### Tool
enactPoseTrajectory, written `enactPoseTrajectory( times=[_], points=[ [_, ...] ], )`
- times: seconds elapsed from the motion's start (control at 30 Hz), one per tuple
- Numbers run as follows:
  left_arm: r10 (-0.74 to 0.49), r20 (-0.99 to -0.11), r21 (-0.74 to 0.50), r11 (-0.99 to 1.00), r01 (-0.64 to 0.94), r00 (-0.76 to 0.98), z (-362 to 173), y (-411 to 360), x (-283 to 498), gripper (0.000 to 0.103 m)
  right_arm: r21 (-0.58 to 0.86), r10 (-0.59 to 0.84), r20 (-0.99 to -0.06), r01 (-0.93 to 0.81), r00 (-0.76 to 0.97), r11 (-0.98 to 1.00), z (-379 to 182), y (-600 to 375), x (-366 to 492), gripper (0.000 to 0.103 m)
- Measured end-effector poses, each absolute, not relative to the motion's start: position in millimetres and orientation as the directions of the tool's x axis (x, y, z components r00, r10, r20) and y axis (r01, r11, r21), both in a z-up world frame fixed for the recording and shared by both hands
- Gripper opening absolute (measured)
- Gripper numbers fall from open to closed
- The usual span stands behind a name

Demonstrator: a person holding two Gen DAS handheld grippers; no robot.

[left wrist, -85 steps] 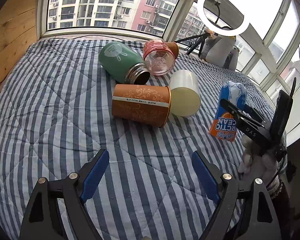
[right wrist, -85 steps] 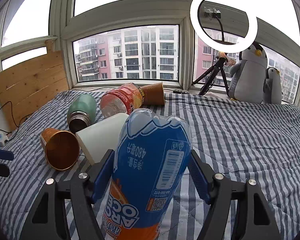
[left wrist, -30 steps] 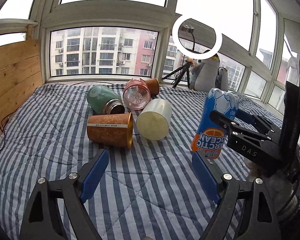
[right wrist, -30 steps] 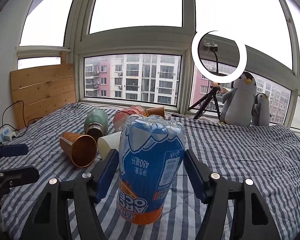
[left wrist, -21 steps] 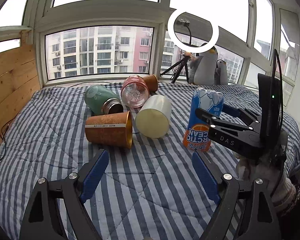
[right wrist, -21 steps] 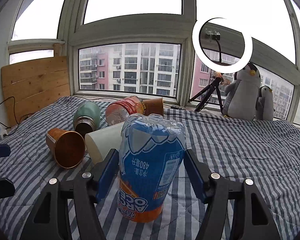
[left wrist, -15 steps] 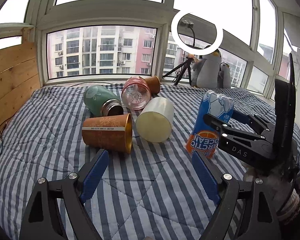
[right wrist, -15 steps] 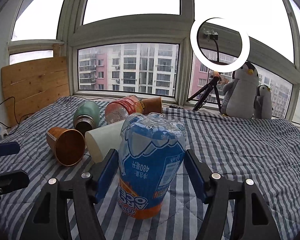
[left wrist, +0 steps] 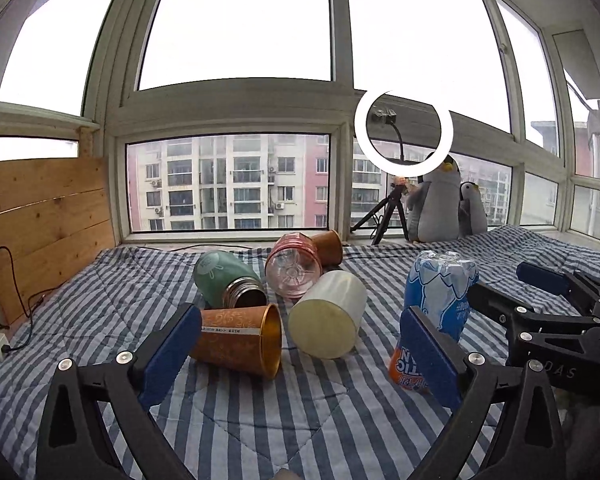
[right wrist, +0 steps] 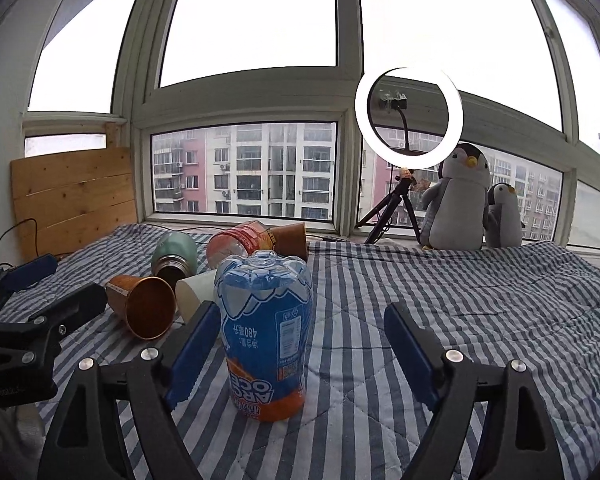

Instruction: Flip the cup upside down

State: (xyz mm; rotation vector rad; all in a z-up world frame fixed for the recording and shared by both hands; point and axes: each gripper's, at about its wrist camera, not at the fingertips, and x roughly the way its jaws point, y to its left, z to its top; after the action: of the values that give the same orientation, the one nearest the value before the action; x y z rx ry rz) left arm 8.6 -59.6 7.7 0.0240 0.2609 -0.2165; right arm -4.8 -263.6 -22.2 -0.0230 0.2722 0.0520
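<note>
The blue-and-orange cup point(right wrist: 266, 332), cut from a drink bottle, stands upside down on the striped bed, its label inverted. My right gripper point(right wrist: 300, 312) is open just behind it; the cup stands free near the left finger. In the left wrist view the same cup point(left wrist: 436, 308) stands to the right, partly behind my right finger pad point(left wrist: 428, 356), with the right gripper point(left wrist: 496, 280) beside it. My left gripper point(left wrist: 300, 320) is open and holds nothing; the right wrist view shows this left gripper point(right wrist: 76, 280) at the left edge.
Lying on their sides in a cluster are an orange-brown cup point(left wrist: 240, 338), a white cup point(left wrist: 328, 316), a green flask point(left wrist: 224, 280), a pink clear cup point(left wrist: 294, 264) and a brown paper cup point(left wrist: 328, 242). A ring light on a tripod point(right wrist: 408, 116) and plush penguins point(right wrist: 458, 204) stand by the window.
My right gripper has opened and drawn back from the blue-and-orange cup, which now stands free on the bed. Both grippers sit lower and point more level.
</note>
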Motion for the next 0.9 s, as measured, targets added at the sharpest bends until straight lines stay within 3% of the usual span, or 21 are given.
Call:
enactPoseTrajectory(
  times=[0.33,0.53,0.9],
  points=[
    [-0.197,-0.240,-0.046,0.980,0.191,0.951,6,-50,5,0.102,0.038,0.005,-0.159,0.001,0.987,0.999,-14,-288,-40,0.086],
    [-0.168,-0.177,-0.039,0.986,0.164,0.970,9,-47,-9,0.102,0.015,-0.039,-0.119,0.041,0.992,0.999,-15,-292,-55,0.086],
    [-0.137,-0.109,-0.022,0.990,0.136,0.984,13,-46,-27,0.102,0.053,-0.067,-0.115,0.074,0.991,0.996,-23,-301,-56,0.093]
  ],
)
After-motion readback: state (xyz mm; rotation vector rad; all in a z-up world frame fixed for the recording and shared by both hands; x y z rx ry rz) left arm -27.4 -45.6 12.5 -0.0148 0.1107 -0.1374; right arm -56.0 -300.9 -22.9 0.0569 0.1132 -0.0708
